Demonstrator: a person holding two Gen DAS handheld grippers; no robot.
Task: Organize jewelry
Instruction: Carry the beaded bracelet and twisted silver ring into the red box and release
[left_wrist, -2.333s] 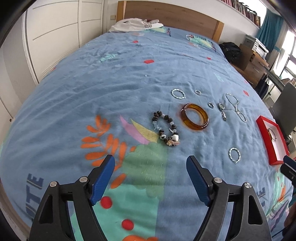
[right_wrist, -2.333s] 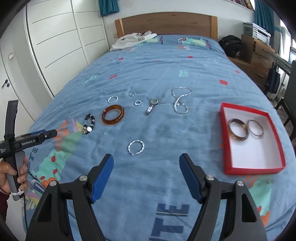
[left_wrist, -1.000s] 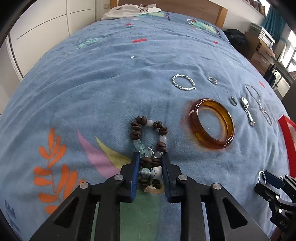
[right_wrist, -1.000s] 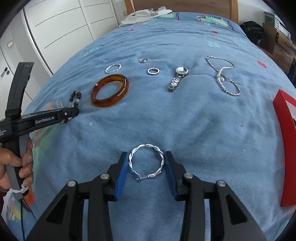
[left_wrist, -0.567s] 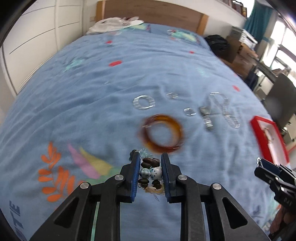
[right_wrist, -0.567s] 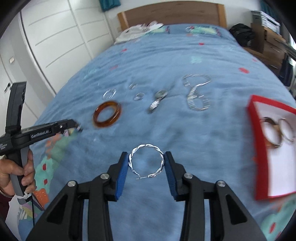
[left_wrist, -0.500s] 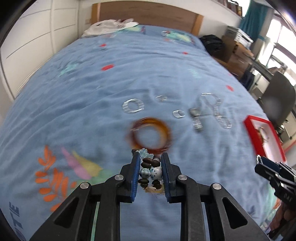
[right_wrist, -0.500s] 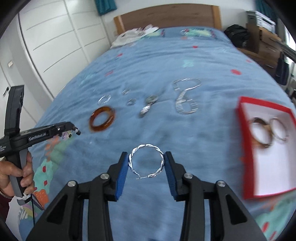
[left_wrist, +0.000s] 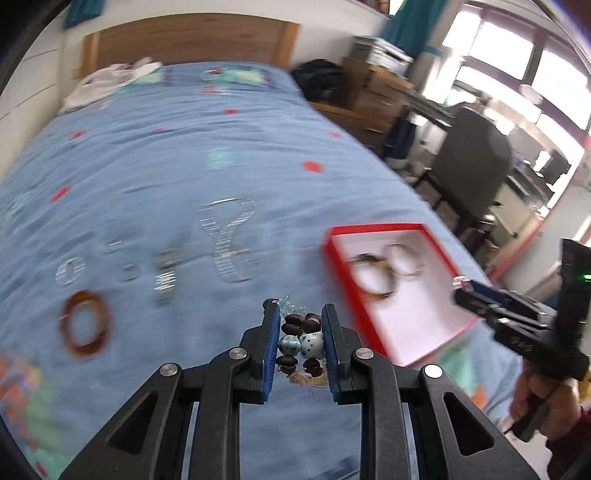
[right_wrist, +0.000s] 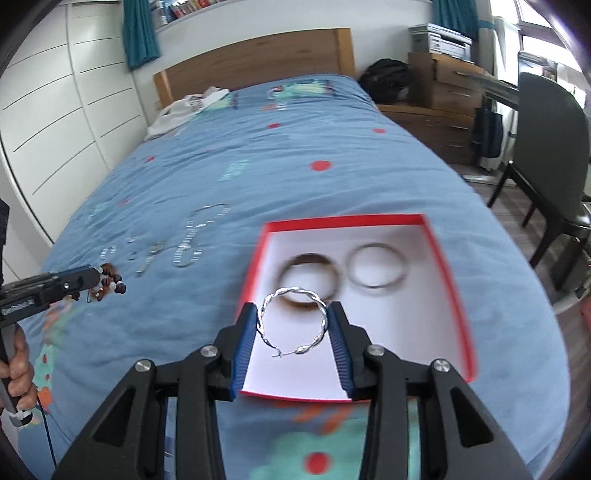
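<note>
My left gripper (left_wrist: 300, 325) is shut on a beaded bracelet (left_wrist: 300, 343) of dark brown and pale blue beads, held above the blue bedspread just left of the red box (left_wrist: 436, 334). My right gripper (right_wrist: 292, 323) is shut on a twisted silver hoop (right_wrist: 292, 321), held over the near left part of the red box (right_wrist: 456, 291). The box holds a brown bangle (right_wrist: 309, 277) and a silver bangle (right_wrist: 376, 269). The left gripper with its beads shows at the left of the right wrist view (right_wrist: 98, 280). The right gripper shows at the right of the left wrist view (left_wrist: 465, 290).
On the bedspread left of the box lie an amber bangle (left_wrist: 85, 328), a silver chain (left_wrist: 231, 240), a watch (left_wrist: 166, 271), a silver ring hoop (left_wrist: 69, 271) and small rings (left_wrist: 129, 273), all blurred. A dark chair (right_wrist: 546, 155) and wooden drawers (right_wrist: 447, 81) stand right of the bed.
Both grippers closed on their pieces and lifted them, then swung right towards the red box. The right gripper now holds the hoop over the box; the left is beside it.
</note>
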